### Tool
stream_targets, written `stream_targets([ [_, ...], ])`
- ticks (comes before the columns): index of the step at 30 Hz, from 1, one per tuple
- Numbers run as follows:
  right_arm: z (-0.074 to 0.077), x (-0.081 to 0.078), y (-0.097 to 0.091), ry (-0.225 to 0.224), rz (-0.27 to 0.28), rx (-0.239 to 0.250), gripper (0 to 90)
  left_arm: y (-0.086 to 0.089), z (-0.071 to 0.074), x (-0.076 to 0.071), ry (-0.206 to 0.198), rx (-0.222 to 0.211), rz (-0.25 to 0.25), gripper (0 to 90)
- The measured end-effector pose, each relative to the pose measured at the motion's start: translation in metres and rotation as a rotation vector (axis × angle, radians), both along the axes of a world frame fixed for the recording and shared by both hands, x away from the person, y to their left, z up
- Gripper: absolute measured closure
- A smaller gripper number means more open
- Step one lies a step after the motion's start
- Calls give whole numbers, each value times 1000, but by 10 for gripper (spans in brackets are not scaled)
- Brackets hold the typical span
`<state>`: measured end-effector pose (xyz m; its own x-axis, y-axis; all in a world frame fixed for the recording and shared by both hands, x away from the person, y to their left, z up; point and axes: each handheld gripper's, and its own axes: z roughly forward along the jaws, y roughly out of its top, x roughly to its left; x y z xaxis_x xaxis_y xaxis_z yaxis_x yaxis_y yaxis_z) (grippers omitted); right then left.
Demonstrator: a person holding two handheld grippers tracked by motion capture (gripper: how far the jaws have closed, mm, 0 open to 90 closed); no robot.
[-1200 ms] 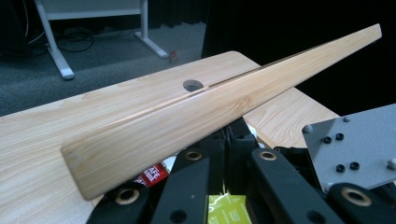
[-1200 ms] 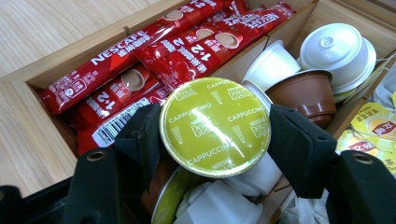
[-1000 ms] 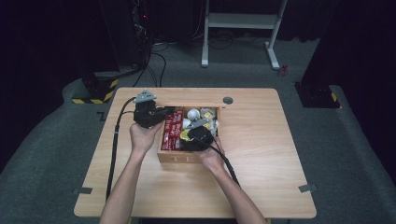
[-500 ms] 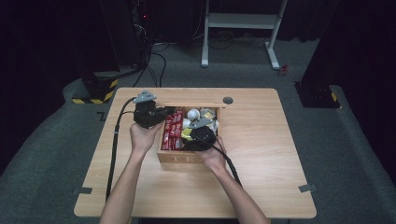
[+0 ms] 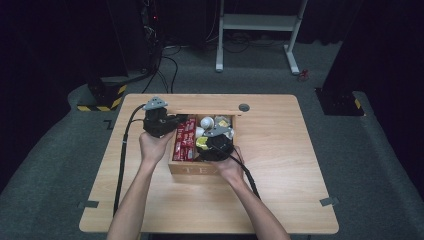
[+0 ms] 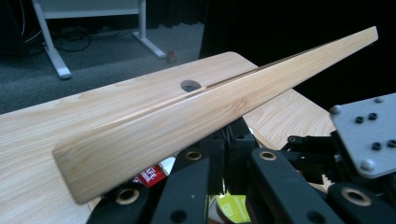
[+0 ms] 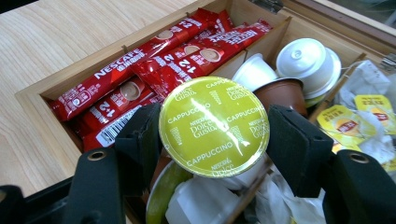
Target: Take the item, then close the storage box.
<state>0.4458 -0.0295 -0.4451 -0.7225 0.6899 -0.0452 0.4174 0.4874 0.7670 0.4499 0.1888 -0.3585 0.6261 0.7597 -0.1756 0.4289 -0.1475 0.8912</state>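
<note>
**Q:** Where the right gripper (image 7: 212, 140) looks along its own jaws, what do they carry?

**A:** A coffee capsule with a green foil lid printed "Cappuccino" (image 7: 214, 126). Both black pads press against the rim of the lid, one on each side, so the jaws are clamped on it. The capsule hangs just above the middle compartment of the wooden tea box (image 5: 190, 169).

**Q:** How is the box laid out?

**A:** Red Nescafé stick sachets (image 7: 140, 74) lie lengthwise in the compartment on the person's left. The middle compartment holds a white capsule (image 7: 303, 60) and a brown capsule (image 7: 280, 91), the two touching. Yellow tea-bag packets (image 7: 348, 123) lie in the compartment on the right. From the high view, the box sits near the middle of the wooden table (image 5: 290, 170), with "TEA" lettered on its near wall.

**Q:** And the left gripper (image 5: 172, 122)?

**A:** It rests at the box's far left corner, held by the left hand (image 5: 152, 147). In its own view the box's open wooden lid (image 6: 205, 107) crosses just above the jaws. Whether they stand apart or grip the lid's edge cannot be told.

**Q:** What lies beyond the lid?

**A:** The tabletop's round cable hole (image 6: 190, 86).
</note>
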Motion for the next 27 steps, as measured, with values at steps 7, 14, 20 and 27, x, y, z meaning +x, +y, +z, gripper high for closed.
stream_targets([
  [7,4,-1,-11,6,-17,21,375,0,0,0,-2,7,-3,885],
  [14,8,-3,-20,8,-20,33,375,1,-1,0,-4,7,-4,885],
  [20,9,-4,-25,5,-20,37,375,0,-1,-1,-3,0,-5,885],
  [27,13,-7,-37,1,-34,64,375,0,-2,-1,-5,3,-4,885],
])
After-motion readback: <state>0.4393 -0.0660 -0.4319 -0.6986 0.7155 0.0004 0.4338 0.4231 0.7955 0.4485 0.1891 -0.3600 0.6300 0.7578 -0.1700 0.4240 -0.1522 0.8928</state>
